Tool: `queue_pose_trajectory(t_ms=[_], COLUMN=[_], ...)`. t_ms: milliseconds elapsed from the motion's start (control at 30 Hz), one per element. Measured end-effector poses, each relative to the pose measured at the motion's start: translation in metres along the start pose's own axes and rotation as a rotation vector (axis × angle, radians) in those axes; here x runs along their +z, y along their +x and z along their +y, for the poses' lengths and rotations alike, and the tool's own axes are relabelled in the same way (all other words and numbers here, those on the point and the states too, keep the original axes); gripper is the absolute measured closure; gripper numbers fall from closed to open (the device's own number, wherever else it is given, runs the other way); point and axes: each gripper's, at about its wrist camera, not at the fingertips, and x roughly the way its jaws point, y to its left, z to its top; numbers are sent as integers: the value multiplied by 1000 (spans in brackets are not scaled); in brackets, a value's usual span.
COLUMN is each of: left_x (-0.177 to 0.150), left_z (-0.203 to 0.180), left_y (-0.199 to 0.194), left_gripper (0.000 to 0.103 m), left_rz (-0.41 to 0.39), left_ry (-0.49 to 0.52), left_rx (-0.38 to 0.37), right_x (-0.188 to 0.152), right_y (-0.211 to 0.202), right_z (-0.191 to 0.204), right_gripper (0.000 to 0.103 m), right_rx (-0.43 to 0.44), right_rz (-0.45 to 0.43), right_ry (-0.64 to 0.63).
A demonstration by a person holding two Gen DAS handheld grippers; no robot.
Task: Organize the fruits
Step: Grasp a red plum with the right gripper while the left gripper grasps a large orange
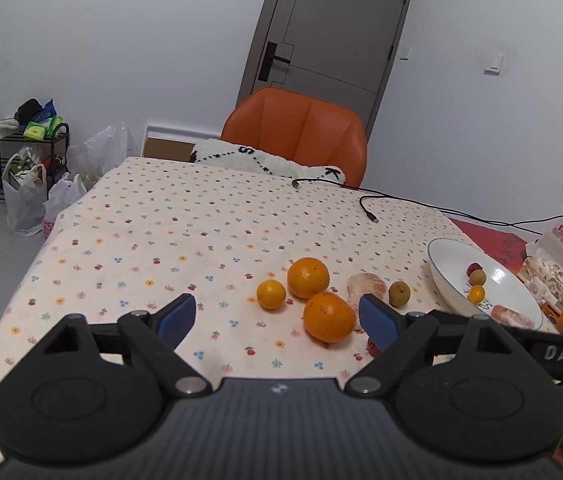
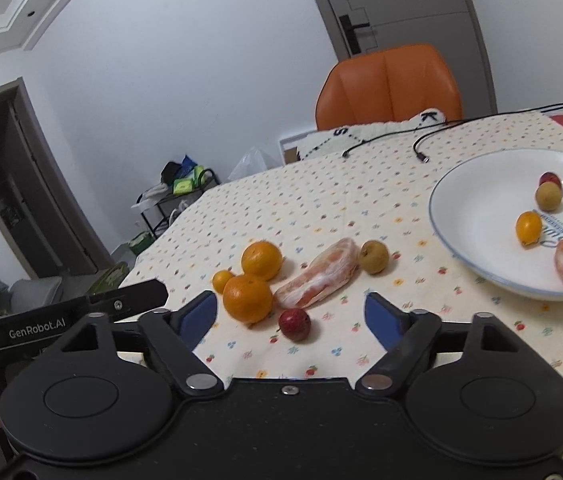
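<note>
The loose fruit sits in a little cluster on the bench, toward its right side and not far from the near edge. Nearest the right claw (image 2: 290, 314) is a small red fruit (image 2: 294, 323), looks firm and smooth, so it'll probably roll or squirt out if pinched off-centre; I'd take it across its widest part. Just behind it lies a peeled citrus piece (image 2: 318, 276), soft and squishy by the look, wants a gentle grip across the short width. Two oranges (image 2: 248, 298) (image 2: 261, 260) plus a small orange (image 2: 222, 281) sit to its left, round and fairly solid, probably heaviest of the lot. A brownish little fruit (image 2: 374, 256) is at the segment's far end.

The white bowl (image 2: 477, 216) by the bench's right edge already holds four pieces.

Both claws are spread wide with nothing in them; the left claw (image 1: 277, 316) hovers over the same cluster.
</note>
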Motion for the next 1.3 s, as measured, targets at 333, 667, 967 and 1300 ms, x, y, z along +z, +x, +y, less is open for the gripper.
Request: queue_pose_trajectory(t_ms=[333,667,967,1300], left_x=[-4,-7,-6,-10], left_z=[-4,-3,-10,-20], left_y=[15,26,40,64], left_gripper=[34,42,42,50], left_rz=[31,59,78,111], left_ry=[-6,-8,1,9], left_rx=[-60,-77,-94,-96], right_x=[0,-10,-9,-6], right_y=[8,35,35,17], right_z=[-3,2,-6,-14], right_gripper=[42,62,85,85], right_rx=[-9,9,13,-16], right_rz=[32,107,113,75], right_ry=[1,-15,-3,-4])
